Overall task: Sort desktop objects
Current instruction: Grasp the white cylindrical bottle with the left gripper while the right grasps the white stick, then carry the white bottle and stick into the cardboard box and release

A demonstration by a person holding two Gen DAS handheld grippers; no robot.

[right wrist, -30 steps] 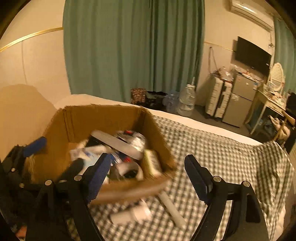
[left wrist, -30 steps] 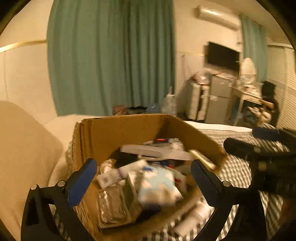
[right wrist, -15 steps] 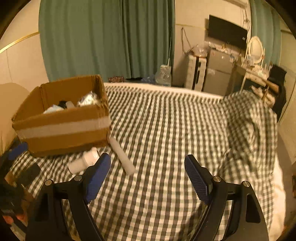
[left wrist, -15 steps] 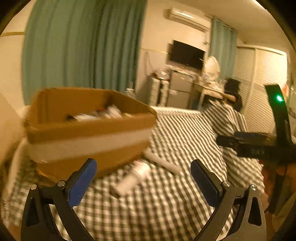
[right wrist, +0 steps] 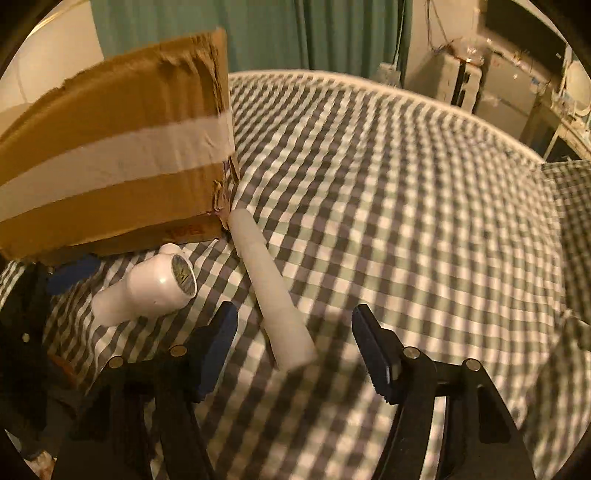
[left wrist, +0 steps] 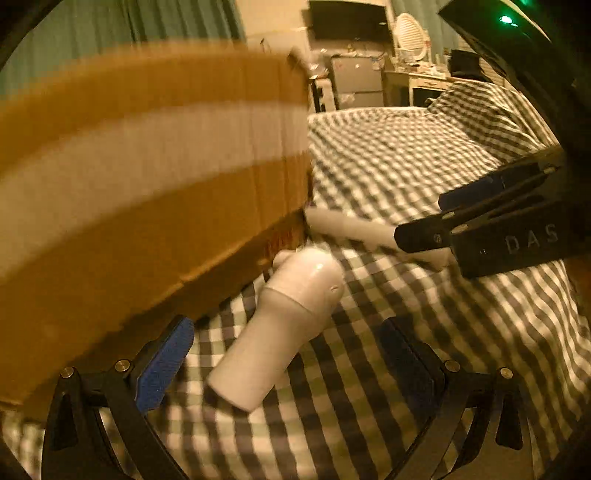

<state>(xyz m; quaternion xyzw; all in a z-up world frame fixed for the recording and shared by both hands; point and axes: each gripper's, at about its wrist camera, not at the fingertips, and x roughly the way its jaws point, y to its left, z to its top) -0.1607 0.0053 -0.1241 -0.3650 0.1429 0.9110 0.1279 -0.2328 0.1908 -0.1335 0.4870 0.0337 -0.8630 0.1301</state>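
Observation:
A white hair-dryer-shaped device (left wrist: 284, 317) lies on the checked bedspread in front of a taped cardboard box (left wrist: 147, 177). My left gripper (left wrist: 284, 362) is open, its blue pads on either side of the device's handle end, low over the cloth. A long white tube (right wrist: 271, 291) lies beside the box corner. My right gripper (right wrist: 295, 347) is open, its pads flanking the tube's near end. The device also shows in the right wrist view (right wrist: 151, 286), with the box (right wrist: 110, 158) behind. The right gripper appears in the left wrist view (left wrist: 480, 221) over the tube (left wrist: 347, 225).
The checked bedspread (right wrist: 388, 184) stretches away to the right. Green curtains (right wrist: 295, 33), a small fridge (left wrist: 356, 81) and a cluttered desk (left wrist: 424, 74) stand beyond the bed. The box's contents are hidden from both views.
Both grippers have dropped from above the box down to the bedspread and closed in on the two white objects. Both stay open.

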